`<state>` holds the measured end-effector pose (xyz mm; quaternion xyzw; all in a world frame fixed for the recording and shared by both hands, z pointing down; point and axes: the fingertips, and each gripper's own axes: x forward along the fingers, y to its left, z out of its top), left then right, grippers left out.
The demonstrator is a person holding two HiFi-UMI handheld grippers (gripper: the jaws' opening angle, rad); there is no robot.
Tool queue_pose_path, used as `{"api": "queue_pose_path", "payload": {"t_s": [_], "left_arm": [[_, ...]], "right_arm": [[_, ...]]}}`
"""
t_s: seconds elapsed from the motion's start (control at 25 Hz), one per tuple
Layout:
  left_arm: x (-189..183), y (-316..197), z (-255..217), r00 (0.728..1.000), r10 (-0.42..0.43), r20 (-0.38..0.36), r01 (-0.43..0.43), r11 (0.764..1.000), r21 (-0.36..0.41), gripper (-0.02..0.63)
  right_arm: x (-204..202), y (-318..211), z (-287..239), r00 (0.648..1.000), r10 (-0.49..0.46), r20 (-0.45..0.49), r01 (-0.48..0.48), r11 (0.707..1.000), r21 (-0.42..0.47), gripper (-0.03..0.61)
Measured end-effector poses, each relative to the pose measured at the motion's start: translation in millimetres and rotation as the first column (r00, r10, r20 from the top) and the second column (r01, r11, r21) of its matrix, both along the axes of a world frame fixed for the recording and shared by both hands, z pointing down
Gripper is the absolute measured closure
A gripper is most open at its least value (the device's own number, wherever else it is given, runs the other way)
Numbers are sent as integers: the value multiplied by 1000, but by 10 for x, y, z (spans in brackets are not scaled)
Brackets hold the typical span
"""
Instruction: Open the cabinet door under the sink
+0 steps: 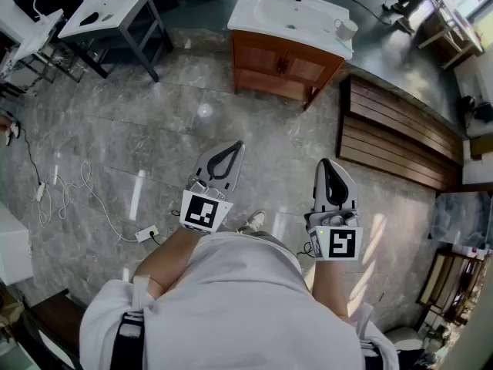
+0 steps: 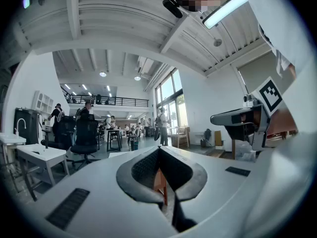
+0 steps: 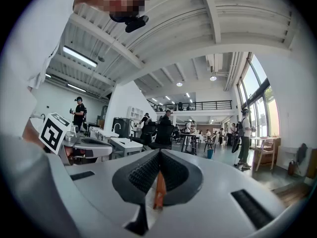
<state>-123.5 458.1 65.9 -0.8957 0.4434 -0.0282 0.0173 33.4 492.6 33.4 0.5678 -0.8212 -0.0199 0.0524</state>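
A brown wooden cabinet (image 1: 281,66) with two closed doors stands under a white sink (image 1: 289,10) at the far side of the marble floor. I stand well back from it. My left gripper (image 1: 235,146) and right gripper (image 1: 327,163) are held level side by side, both pointing toward the cabinet, both shut and empty. In the left gripper view the gripper (image 2: 159,150) has its pads together, with a sliver of the cabinet (image 2: 159,183) showing below them. The right gripper view shows that gripper (image 3: 159,152) the same way, framing a strip of the cabinet (image 3: 159,192).
A white cup (image 1: 345,28) sits on the sink's right corner. A second white sink on a grey frame (image 1: 108,10) stands far left. A slatted wooden platform (image 1: 400,133) lies to the right. A power strip (image 1: 146,233) and cables trail on the floor at left.
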Motion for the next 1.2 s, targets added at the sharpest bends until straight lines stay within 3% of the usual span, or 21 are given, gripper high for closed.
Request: {"api": "queue_pose_path", "payload": {"t_s": [0.56, 0.96, 1.2], "left_arm": [[234, -40, 255, 995, -100, 30, 101, 995, -25, 604], [377, -291, 444, 997, -64, 40, 66, 997, -46, 604], [400, -851, 672, 999, -9, 45, 13, 996, -88, 604]], "right_arm": [[420, -235, 254, 998, -51, 36, 50, 999, 15, 546], [524, -353, 373, 999, -25, 44, 26, 1000, -13, 546], [553, -925, 406, 1000, 8, 6, -8, 1000, -14, 546]]}}
